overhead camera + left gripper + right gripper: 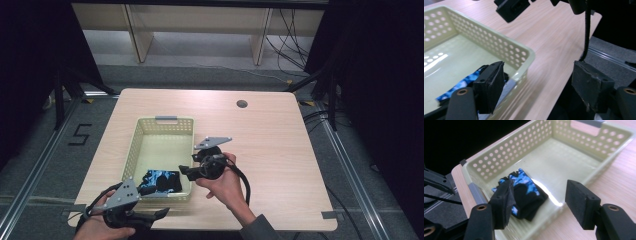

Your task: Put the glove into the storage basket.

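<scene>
A pale yellow perforated basket (136, 145) stands left of centre on the wooden table (270, 145). Inside it, at the near end, lies a folded blue-and-black glove (161, 181). My right gripper (186, 171) hovers just right of the basket's near right wall, open and holding nothing. In the right gripper view its open gripper (541, 200) looks down over the glove (524, 192) and the basket wall (506, 152). My left gripper (161, 214) is at the table's front edge, in front of the basket, open and empty. In the left gripper view its gripper (539, 85) frames the basket's near corner (520, 52), with the glove (464, 82) partly hidden behind the left pad.
A dark cable hole (242, 104) sits at the table's far right. The right half of the table is bare wood. Wooden furniture legs (142, 40) stand beyond the table. Metal rails (350, 170) run along the floor on both sides, and a "5" (80, 135) is marked at left.
</scene>
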A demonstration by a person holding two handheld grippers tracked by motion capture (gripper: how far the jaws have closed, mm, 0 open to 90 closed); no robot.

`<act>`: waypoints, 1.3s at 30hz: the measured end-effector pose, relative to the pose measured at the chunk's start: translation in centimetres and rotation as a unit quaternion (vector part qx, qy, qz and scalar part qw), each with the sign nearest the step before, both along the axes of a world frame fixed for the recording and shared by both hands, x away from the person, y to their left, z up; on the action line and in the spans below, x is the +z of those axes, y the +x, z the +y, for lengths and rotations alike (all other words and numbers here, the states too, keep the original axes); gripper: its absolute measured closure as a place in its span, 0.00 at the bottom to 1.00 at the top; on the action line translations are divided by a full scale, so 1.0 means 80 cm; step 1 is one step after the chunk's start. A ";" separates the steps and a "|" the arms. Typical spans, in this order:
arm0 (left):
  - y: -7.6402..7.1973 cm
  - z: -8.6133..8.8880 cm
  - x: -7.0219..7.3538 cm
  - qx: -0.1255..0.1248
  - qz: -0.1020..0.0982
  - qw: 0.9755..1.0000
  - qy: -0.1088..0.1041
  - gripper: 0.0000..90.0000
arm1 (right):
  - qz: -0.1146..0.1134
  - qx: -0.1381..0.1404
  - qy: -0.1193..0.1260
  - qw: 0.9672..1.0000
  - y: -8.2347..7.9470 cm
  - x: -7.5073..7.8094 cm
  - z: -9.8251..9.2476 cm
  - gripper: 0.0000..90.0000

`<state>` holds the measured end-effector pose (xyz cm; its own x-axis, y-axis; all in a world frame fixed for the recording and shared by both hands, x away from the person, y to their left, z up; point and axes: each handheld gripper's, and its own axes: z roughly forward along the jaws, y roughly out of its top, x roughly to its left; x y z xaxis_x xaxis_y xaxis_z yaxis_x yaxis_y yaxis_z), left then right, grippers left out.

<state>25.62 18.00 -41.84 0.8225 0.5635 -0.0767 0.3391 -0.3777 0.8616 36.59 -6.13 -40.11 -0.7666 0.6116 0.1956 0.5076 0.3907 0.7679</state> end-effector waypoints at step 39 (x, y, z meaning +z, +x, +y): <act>-0.015 -0.041 -0.058 -0.037 0.039 0.999 0.000 0.23 | 0.012 -0.041 0.033 0.999 -0.060 -0.052 -0.132 0.31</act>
<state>24.40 14.70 -46.45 0.8536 0.5009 -0.1427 0.3769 -0.4048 0.8331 31.82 -16.68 -44.30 -0.7091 0.6574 0.2551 0.5544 0.2962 0.7778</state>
